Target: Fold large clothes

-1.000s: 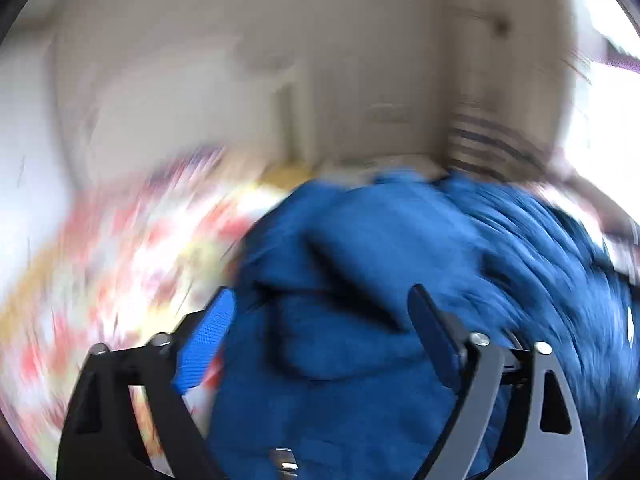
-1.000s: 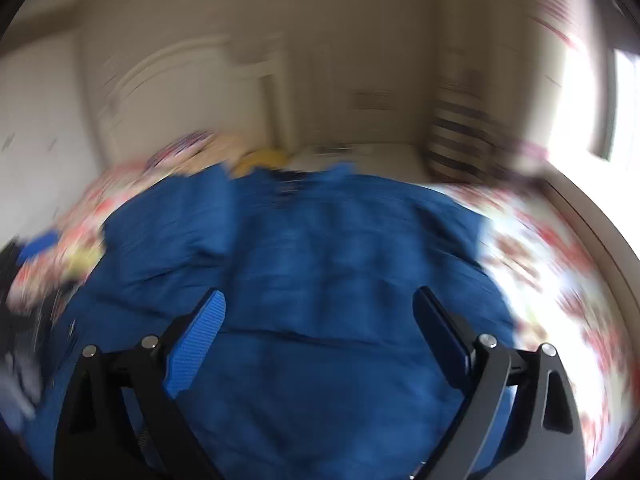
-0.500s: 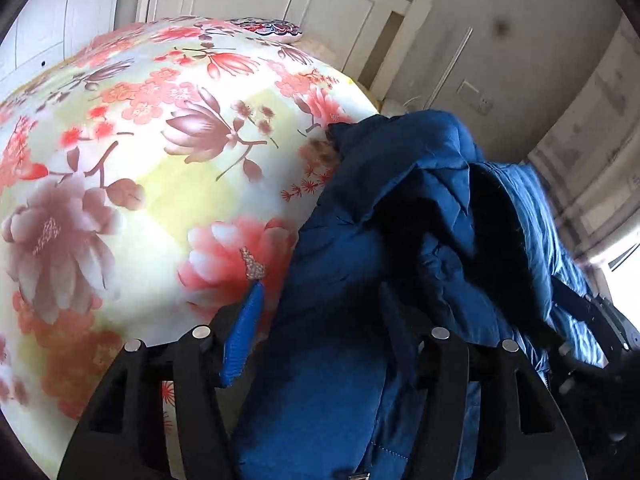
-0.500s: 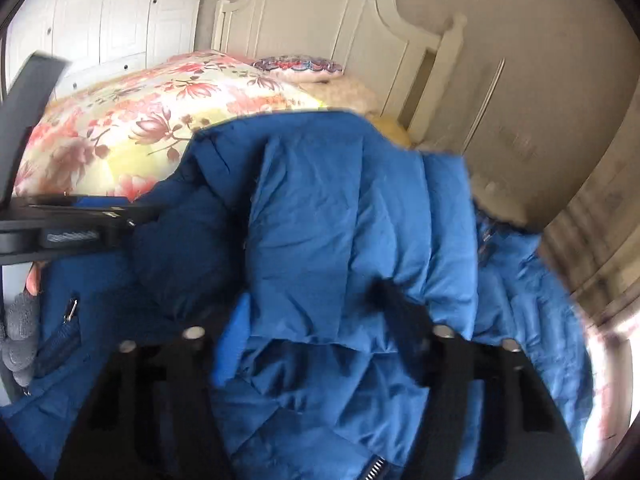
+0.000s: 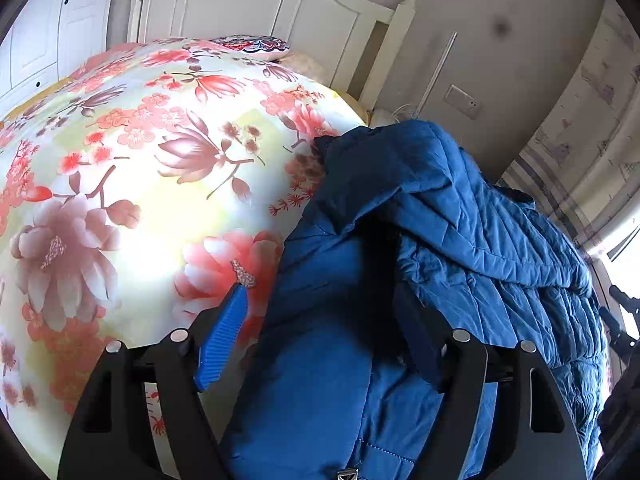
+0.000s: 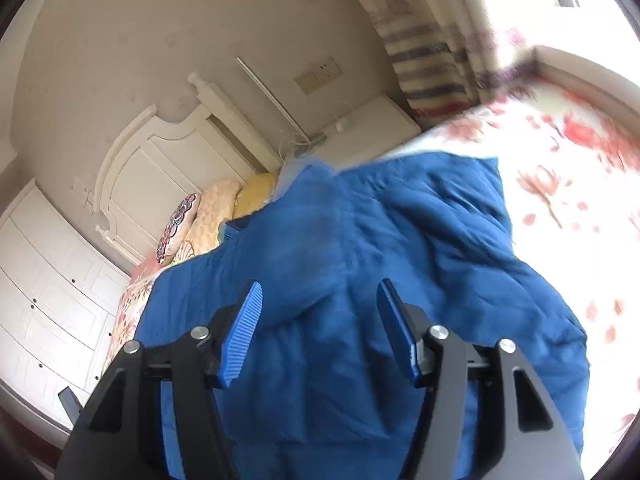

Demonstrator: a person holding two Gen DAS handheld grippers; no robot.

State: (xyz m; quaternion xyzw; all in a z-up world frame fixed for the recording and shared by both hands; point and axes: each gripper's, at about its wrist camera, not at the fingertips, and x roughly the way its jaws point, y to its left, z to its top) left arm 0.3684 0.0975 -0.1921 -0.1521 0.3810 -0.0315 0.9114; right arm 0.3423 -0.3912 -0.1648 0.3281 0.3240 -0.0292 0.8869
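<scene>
A large blue quilted jacket lies bunched on a floral bedspread. My left gripper is open, its jaws wide apart around a thick fold of the jacket's left edge, with the right finger partly sunk in the fabric. In the right wrist view the jacket spreads under my right gripper, which is open just above it and holds nothing. The bedspread also shows at the right in that view.
A white headboard and pillows are at the head of the bed. A white wardrobe stands at the left, and a nightstand and striped curtain are beyond the jacket.
The right wrist view has swung and tilted, and the right jaws stand narrower than a second ago. The left gripper has stayed around the jacket fold since half a second ago.
</scene>
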